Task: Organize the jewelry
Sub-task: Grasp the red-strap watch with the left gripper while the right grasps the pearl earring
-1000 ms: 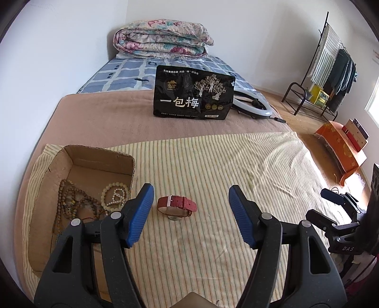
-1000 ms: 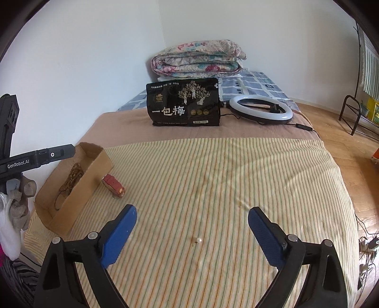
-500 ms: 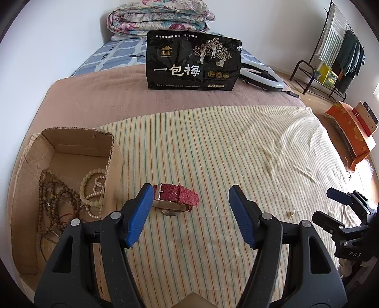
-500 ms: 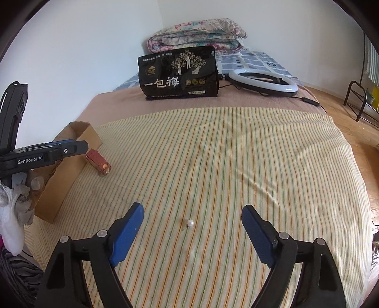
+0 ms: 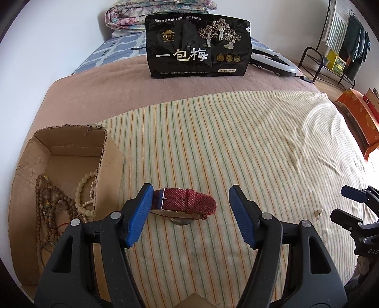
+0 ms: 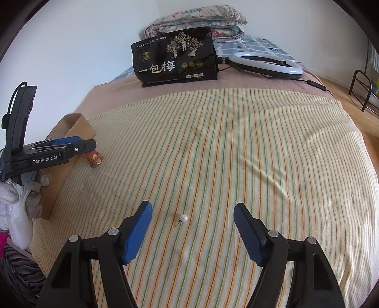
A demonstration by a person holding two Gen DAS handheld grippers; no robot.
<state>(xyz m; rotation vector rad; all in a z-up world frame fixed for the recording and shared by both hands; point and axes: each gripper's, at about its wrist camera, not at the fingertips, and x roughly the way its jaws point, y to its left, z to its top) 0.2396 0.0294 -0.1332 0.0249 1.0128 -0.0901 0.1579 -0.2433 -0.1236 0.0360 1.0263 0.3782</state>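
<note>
A red-strap watch (image 5: 187, 203) lies on the striped cloth (image 5: 236, 147), just ahead of my open left gripper (image 5: 190, 218) and between its blue fingertips. The watch also shows in the right wrist view (image 6: 94, 158). A cardboard box (image 5: 110, 151) to the left holds brown and pale bead strings (image 5: 54, 203). A small pearl earring (image 6: 183, 218) lies on the cloth between the fingertips of my open right gripper (image 6: 191, 232). It also shows in the left wrist view (image 5: 319, 210).
A black snack bag (image 5: 197, 46) stands at the far end of the bed, with a ring light (image 6: 265, 64) beside it and folded quilts (image 6: 196, 20) behind. A clothes rack (image 5: 341, 45) and an orange box (image 5: 360, 118) stand on the floor to the right.
Both grippers have moved forward and down. The watch now sits between the left fingertips and the pearl earring between the right fingertips. Both stay open.
</note>
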